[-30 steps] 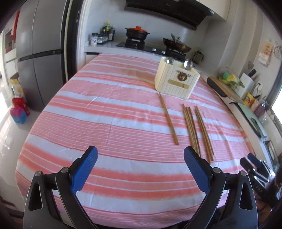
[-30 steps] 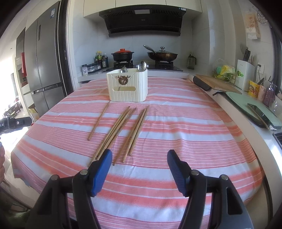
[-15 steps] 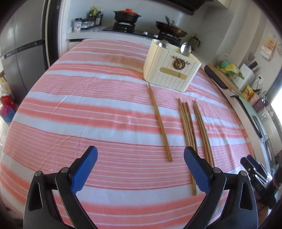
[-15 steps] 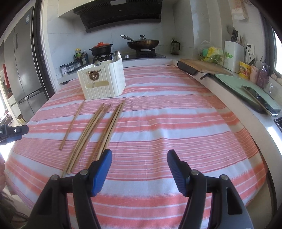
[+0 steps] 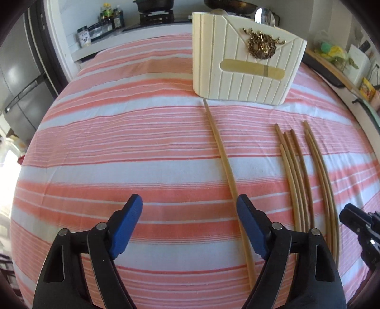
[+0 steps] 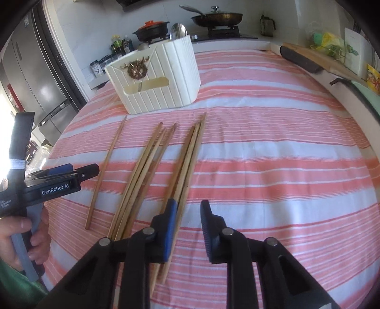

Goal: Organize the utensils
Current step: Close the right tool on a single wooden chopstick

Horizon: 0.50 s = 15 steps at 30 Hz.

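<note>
Wooden chopsticks lie loose on the pink-and-white striped tablecloth (image 5: 118,147) that covers the table, all running roughly from the near edge toward the far edge. A single chopstick (image 5: 222,152) lies apart on the left, its far tip just short of the cream utensil holder (image 5: 242,59). Beside it on the right comes a cluster of four chopsticks (image 5: 294,166), and further right another bundle of chopsticks (image 5: 319,166), close together and partly overlapping. The holder stands upright toward the far edge of the table, ribbed, with a gold ornament (image 5: 261,45) on its front and two spoons (image 6: 178,31) sticking up out of it.

The left gripper (image 5: 188,214) hovers over the cloth with its blue pads spread wide; its jaws have just been closing a little. The single chopstick passes just inside the right pad (image 5: 249,221), with nothing pinched between the pads. In the right wrist view a person's hand (image 6: 30,235) holds this tool by its grey handle near the left edge of the table.

The right gripper (image 6: 188,214) sits low over the near ends of the rightmost bundle (image 6: 190,156). Its jaws have just been closing and now stand narrow, a small gap left between the pads; bare striped cloth shows in that gap, and the chopsticks run beneath and beside the left pad (image 6: 171,223).

Beyond the table's far edge a stove (image 6: 223,31) carries a lidded pan (image 6: 216,16) and a black pot with an orange lid (image 6: 152,29); a steel fridge (image 6: 30,78) stands at the left.
</note>
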### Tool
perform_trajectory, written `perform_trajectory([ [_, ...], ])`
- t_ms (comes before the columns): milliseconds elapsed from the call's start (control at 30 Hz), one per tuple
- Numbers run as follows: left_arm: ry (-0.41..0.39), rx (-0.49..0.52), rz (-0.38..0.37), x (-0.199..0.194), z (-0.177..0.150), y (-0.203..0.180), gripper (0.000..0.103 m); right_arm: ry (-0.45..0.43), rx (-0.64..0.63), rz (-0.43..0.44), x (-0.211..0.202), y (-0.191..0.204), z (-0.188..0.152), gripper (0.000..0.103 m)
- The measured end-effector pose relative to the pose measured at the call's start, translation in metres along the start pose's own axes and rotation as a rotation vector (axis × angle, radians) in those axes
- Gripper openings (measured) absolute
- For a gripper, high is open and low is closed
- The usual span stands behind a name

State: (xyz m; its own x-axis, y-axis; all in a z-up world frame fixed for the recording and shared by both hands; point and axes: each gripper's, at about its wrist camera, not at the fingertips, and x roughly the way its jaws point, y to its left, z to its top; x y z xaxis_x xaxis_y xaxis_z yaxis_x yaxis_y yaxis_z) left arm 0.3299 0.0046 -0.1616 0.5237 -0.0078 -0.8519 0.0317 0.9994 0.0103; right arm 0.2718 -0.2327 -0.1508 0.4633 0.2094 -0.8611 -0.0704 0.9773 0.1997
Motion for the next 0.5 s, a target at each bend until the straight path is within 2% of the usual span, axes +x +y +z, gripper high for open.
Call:
perform_trajectory([
  [100,-0.014,0.004,-0.013,-0.001,0.001,-0.001,0.064,0.036,-0.013,-0.013,0.01,0.003,0.003,0.012],
  [133,-0.007,0.011,-0.003,0.001,0.002,-0.003,0.047,0.042,-0.021,-0.027,0.01,0.004,0.005,0.012],
  [167,0.016,0.023,-0.004,0.005,0.002,-0.005,0.036,0.057,-0.024,-0.04,0.013,0.004,0.007,0.012],
  [267,-0.004,0.027,0.005,0.005,0.002,-0.009,0.036,0.086,-0.023,-0.023,0.018,0.005,0.014,0.012],
  [333,0.001,0.013,-0.007,0.004,0.001,-0.007,0.036,0.063,0.031,0.01,0.011,0.0,0.016,0.012],
  [400,0.0,0.003,-0.016,0.004,0.001,-0.005,0.037,0.04,0.04,0.018,0.004,-0.002,0.016,0.012],
  [500,-0.011,0.012,-0.007,0.003,-0.001,-0.006,0.038,0.045,0.05,0.077,0.003,-0.001,0.016,0.015],
])
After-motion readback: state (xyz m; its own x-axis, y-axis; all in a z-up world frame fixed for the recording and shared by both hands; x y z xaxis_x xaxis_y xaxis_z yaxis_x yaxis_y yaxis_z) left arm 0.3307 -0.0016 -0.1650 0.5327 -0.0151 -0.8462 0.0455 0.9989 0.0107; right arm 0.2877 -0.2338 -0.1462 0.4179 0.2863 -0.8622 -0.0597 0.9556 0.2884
